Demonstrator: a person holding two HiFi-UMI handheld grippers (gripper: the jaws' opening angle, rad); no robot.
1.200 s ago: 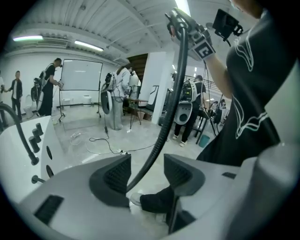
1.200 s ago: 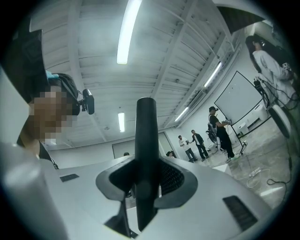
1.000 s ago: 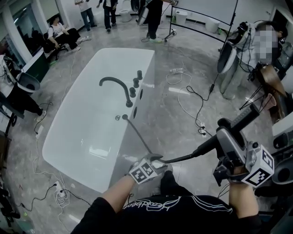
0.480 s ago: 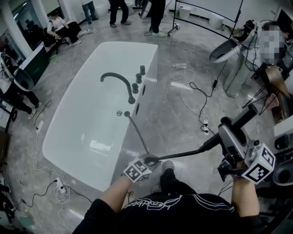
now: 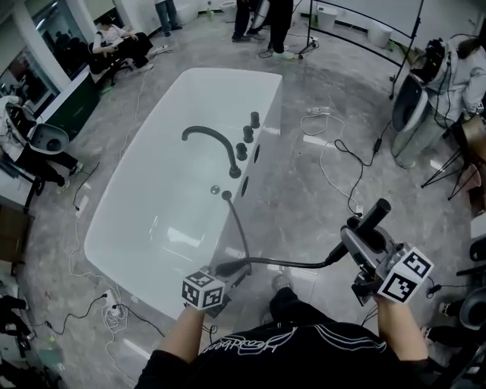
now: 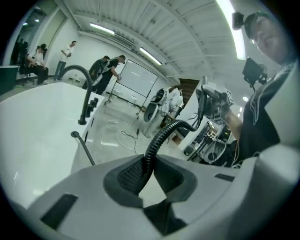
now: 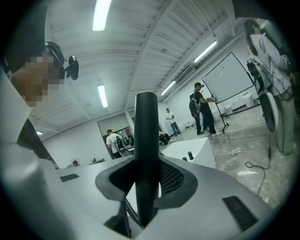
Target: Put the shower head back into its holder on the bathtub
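Task incomplete: right gripper (image 5: 351, 237) clamps the shower head (image 5: 376, 211) well clear of the bathtub (image 5: 137, 144), while left gripper (image 5: 226, 272) (jaws just closed) pinches the hose (image 5: 288, 264).

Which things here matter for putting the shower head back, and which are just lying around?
In the job: shower head, hose, bathtub, right gripper holding the head, left gripper, jaws just closed on the hose.
Lying about: floor cables, power strip.

Bright, even indoor light from ceiling strip lamps (image 7: 102, 14), soft glare on the white bathtub (image 5: 152, 220) and the glossy floor (image 5: 292, 209), shadows faint and short, heavy fisheye bending with black rounded corners in both gripper views, nearest foreground slightly soft.
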